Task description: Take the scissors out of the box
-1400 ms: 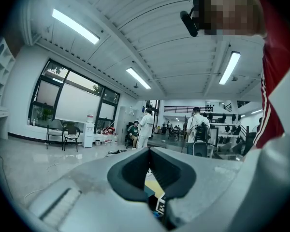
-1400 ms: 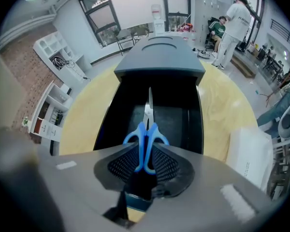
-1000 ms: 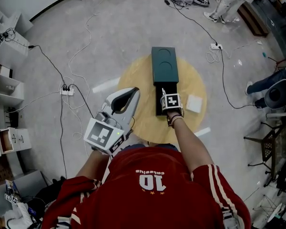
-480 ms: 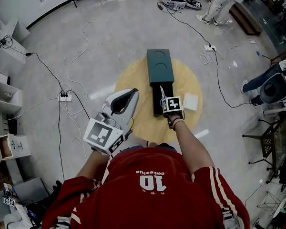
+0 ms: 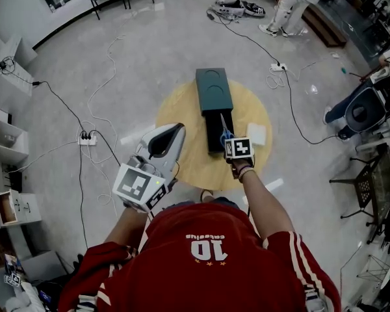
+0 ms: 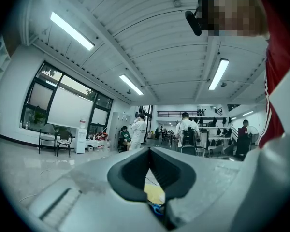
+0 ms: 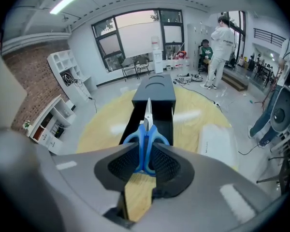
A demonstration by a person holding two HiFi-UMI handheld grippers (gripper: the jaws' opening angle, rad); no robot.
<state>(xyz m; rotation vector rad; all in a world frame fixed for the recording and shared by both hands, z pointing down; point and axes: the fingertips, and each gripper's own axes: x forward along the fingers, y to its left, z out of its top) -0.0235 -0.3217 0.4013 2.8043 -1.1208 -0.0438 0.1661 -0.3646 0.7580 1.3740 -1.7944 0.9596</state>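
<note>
**Above the open box, scissors raised in the right tool**

Over the round wooden desk (image 5: 182,164), the blue-handled scissors (image 7: 146,140) are held in the right tool (image 7: 145,161). Its jaws are partly closed and pressed on the handle loops, and the blades point away towards the far end of the box (image 5: 214,90). The scissors (image 5: 225,131) are seen above the black drawer that is slid out of the dark green box.

A second ago the right tool (image 5: 229,139) was set lower, down at the drawer, and little of the scissors showed past its marker cube. Since then it has been lifted and drawn slightly towards the person, so the blue handles are now exposed. The box has not been shifted on the desk.

The left tool (image 5: 171,132) is held level beside the desk, jaws brought together with nothing between them, and has been moved only a little. A white pad (image 5: 257,136) lies just right of the drawer.
</note>
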